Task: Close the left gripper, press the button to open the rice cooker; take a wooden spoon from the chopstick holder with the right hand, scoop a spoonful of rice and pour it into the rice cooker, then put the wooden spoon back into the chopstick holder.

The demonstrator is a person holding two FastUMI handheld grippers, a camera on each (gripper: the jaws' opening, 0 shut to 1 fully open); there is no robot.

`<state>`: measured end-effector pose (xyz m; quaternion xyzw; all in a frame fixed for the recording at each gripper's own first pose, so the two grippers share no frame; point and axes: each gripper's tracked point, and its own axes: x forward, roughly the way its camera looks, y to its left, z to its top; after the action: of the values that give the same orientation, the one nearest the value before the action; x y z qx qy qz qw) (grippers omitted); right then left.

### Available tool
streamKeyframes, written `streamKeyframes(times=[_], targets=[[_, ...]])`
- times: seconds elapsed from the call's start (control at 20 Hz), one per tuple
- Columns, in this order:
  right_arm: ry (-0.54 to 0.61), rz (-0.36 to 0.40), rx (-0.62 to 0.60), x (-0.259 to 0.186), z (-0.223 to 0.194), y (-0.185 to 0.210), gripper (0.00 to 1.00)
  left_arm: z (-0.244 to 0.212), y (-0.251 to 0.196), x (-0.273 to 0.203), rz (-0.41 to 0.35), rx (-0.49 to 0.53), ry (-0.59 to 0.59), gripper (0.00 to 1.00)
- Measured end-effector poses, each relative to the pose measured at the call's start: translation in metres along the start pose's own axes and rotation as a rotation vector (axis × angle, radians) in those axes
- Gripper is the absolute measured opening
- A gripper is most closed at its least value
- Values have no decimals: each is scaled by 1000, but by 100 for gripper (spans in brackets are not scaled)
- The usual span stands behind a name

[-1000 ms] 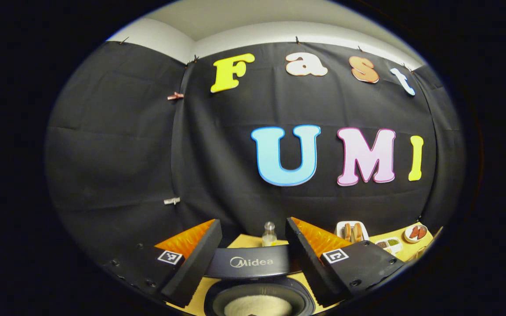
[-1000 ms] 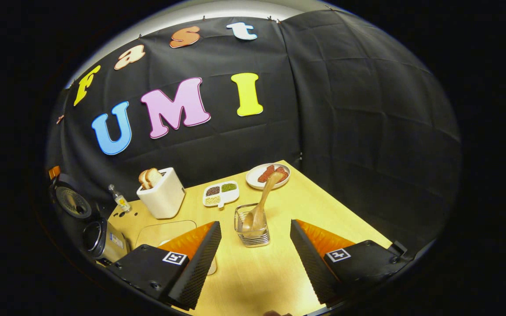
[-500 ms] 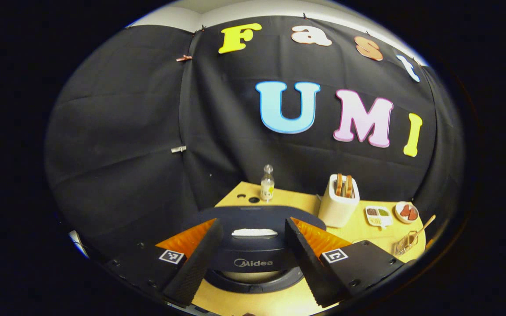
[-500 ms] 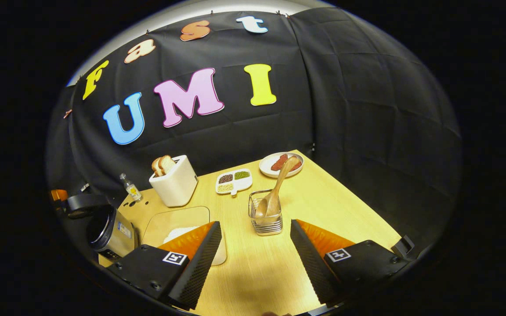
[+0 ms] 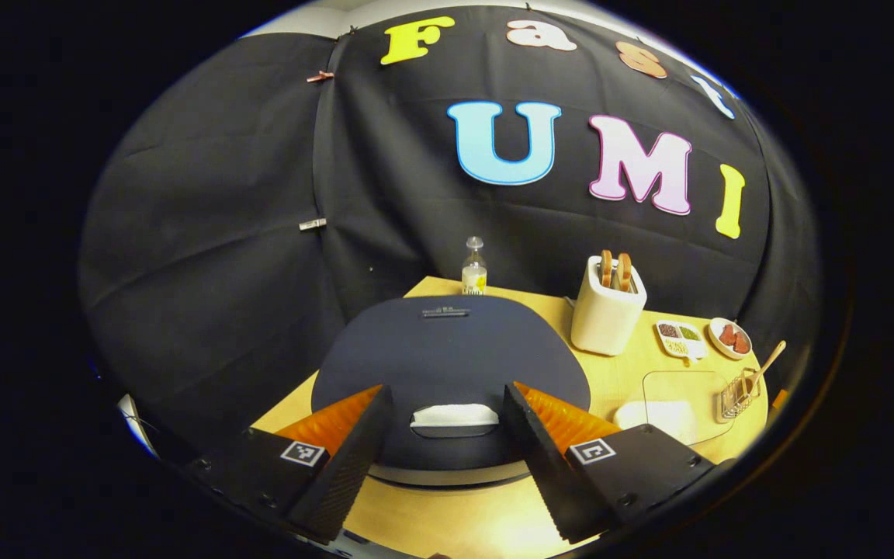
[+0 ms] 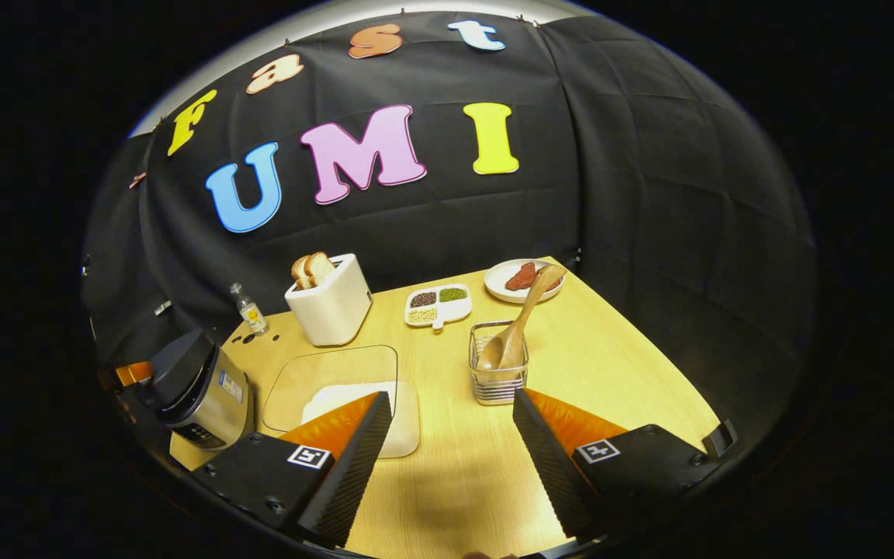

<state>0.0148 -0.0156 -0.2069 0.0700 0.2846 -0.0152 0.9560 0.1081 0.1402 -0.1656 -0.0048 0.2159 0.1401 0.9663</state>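
The rice cooker (image 5: 447,349) has its dark lid down, with a pale button (image 5: 455,415) at the front edge. My left gripper (image 5: 447,392) is open, its fingers standing either side of that button just above the lid. In the right gripper view the cooker (image 6: 199,388) sits at the far left. The wire chopstick holder (image 6: 497,369) holds the wooden spoon (image 6: 521,326), bowl down and handle leaning to the right. A glass tray (image 6: 292,388) with white rice (image 6: 342,400) lies left of it. My right gripper (image 6: 451,396) is open above the table, short of the holder.
A white toaster (image 6: 329,303) with bread, a small bottle (image 6: 249,309), a divided dish of grains (image 6: 437,304) and a plate of red food (image 6: 521,279) stand along the back of the wooden table (image 6: 610,365). Black cloth walls close the back and right.
The cooker lid has swung from open, with rice showing in the pot, to fully down. The left gripper view now looks onto the lid. The right gripper view has drifted left.
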Motion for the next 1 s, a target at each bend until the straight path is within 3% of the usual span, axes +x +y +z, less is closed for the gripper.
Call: streamKeyframes(times=[0.4, 0.7, 1.0], targets=[[28, 35, -33, 8, -6, 12, 99, -6, -2, 0, 2, 25, -51, 100], [19, 52, -37, 13, -2, 18, 99, -7, -6, 0, -41, 26, -26, 99], [-131, 51, -62, -9, 63, 22, 99, 71, -39, -70, -160, 57, -301, 95]])
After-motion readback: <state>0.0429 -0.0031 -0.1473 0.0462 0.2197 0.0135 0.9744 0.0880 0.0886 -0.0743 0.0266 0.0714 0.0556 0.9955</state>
